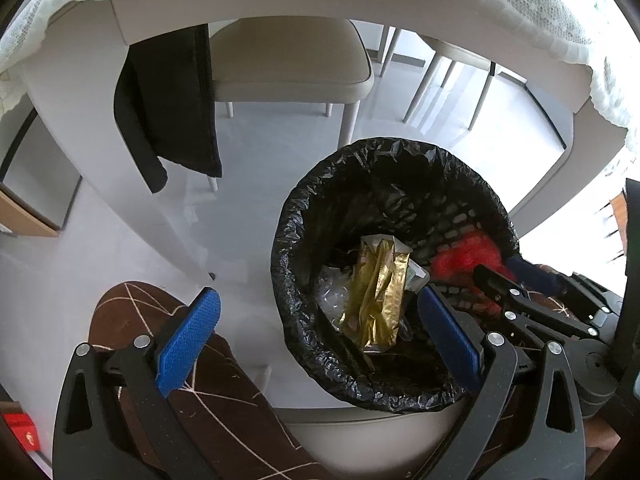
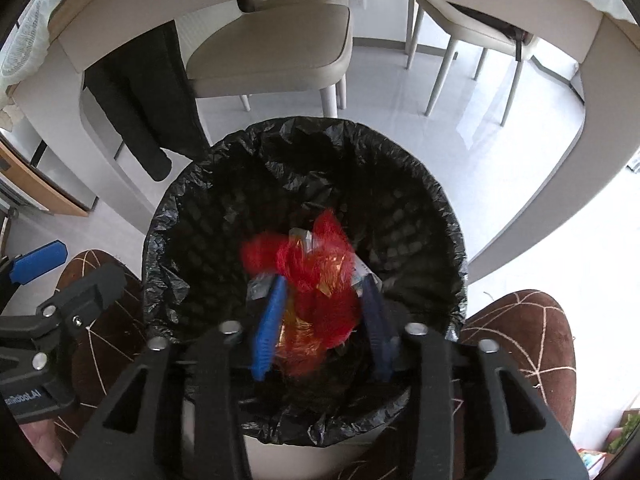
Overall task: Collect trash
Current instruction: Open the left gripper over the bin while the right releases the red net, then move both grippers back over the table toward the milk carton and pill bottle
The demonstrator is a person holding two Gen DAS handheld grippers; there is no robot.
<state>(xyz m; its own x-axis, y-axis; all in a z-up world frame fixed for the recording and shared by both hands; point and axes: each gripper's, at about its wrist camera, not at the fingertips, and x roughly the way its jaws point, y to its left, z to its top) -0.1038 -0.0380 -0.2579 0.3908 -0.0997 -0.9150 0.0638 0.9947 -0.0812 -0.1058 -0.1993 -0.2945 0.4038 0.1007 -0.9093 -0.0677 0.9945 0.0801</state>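
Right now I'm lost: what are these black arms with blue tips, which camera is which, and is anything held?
They are two hand-held claws, each with a fisheye camera looking along its blue pads. The left view shows the left claw open and empty beside the black-lined bin; a gold wrapper lies inside. The right view looks straight down into that bin. The right claw is open, and a blurred red net lies between its pads, seemingly let go.

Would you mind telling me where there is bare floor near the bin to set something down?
Bare floor lies left of the bin, between the table leg and the slipper, and behind the bin toward the chairs. Inside the bin it is crowded: gold wrapper, red mesh.
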